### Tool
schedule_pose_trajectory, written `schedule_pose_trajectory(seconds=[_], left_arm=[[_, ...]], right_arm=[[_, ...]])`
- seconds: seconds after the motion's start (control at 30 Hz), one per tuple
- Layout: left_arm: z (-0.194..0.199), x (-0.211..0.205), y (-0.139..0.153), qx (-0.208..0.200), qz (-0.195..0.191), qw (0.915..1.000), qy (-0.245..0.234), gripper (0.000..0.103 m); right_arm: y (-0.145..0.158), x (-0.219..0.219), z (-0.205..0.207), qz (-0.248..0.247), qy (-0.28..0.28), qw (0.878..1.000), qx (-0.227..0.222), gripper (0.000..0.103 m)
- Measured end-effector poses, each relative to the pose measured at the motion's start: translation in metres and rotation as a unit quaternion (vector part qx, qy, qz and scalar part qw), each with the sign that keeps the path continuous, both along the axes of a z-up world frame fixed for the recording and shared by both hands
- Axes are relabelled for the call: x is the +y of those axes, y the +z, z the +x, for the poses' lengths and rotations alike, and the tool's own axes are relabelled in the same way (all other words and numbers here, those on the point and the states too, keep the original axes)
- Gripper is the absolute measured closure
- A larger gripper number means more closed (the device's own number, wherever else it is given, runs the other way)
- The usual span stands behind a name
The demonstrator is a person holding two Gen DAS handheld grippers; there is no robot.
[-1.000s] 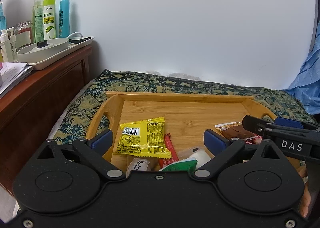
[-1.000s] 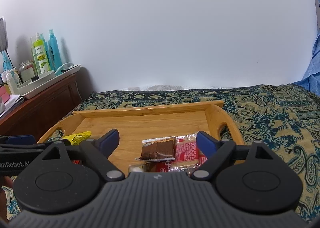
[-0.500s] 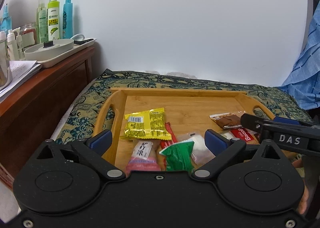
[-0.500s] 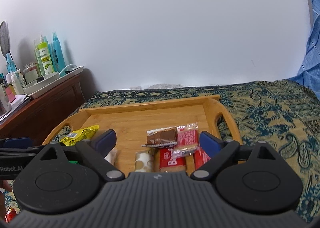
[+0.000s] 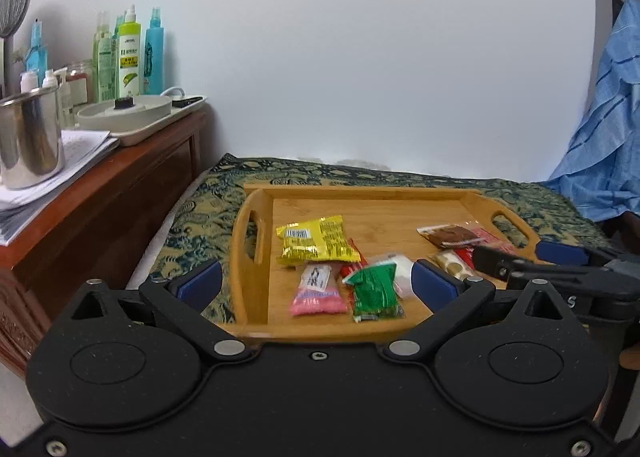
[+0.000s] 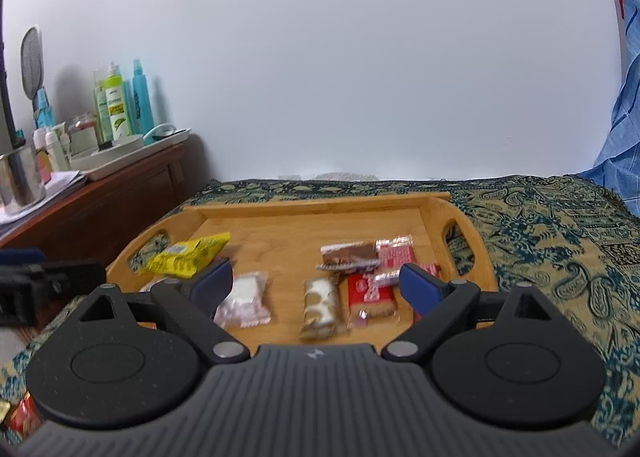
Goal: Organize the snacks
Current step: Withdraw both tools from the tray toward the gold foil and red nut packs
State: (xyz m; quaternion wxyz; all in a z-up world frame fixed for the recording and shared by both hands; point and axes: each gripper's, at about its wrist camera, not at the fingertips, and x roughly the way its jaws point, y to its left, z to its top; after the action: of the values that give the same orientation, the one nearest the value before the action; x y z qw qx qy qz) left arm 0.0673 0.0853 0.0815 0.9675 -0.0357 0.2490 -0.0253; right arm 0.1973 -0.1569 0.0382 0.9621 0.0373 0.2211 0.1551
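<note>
A bamboo tray (image 5: 376, 193) (image 6: 312, 203) lies on a patterned cloth and holds several snack packets. At its left are a yellow packet (image 5: 316, 239) (image 6: 188, 257), a pink packet (image 5: 318, 291) and a green packet (image 5: 374, 291). A white packet (image 6: 244, 299), a beige biscuit packet (image 6: 320, 307), a red packet (image 6: 366, 293) and a brown packet (image 6: 348, 255) (image 5: 452, 236) lie toward the right. My left gripper (image 5: 316, 283) stands open near the tray's front left, holding nothing. My right gripper (image 6: 316, 283) (image 5: 532, 257) is open and empty above the tray's front right.
A wooden cabinet (image 5: 108, 193) at the left carries a steel cup (image 5: 30, 141), papers, a white tray (image 5: 140, 117) and spray bottles (image 5: 130, 57). Blue cloth (image 5: 600, 137) hangs at the right. A white wall stands behind. Loose wrappers (image 6: 22, 413) lie at the lower left.
Both grippers have drawn back from the tray, so more of its front and more packets show. Both stay open and empty.
</note>
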Motion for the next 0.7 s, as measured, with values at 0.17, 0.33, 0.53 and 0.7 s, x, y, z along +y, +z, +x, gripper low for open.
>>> schedule_pose_trajectory(seconds=[0.17,0.33,0.53,0.7], left_arm=[[-0.023,0.007,0.002,-0.005,0.001,0.9999,-0.01,0.002],[-0.048,0.016,0.004,-0.016,-0.003,0.9997,-0.018,0.001],[-0.082,0.035,-0.002,-0.017,0.011,0.9997,-0.009,0.001],[-0.108,0.052,-0.012,-0.007,0.021,0.9997,-0.01,0.001]], right_arm=[[-0.002,0.004,-0.024,-0.005,0.008,1.0,-0.009,0.006],[-0.006,0.01,-0.058,-0.004,0.027,0.999,-0.02,0.006],[-0.014,0.018,-0.094,-0.003,0.048,0.999,-0.025,0.006],[-0.027,0.024,-0.119,0.007,0.055,0.998,-0.018,0.006]])
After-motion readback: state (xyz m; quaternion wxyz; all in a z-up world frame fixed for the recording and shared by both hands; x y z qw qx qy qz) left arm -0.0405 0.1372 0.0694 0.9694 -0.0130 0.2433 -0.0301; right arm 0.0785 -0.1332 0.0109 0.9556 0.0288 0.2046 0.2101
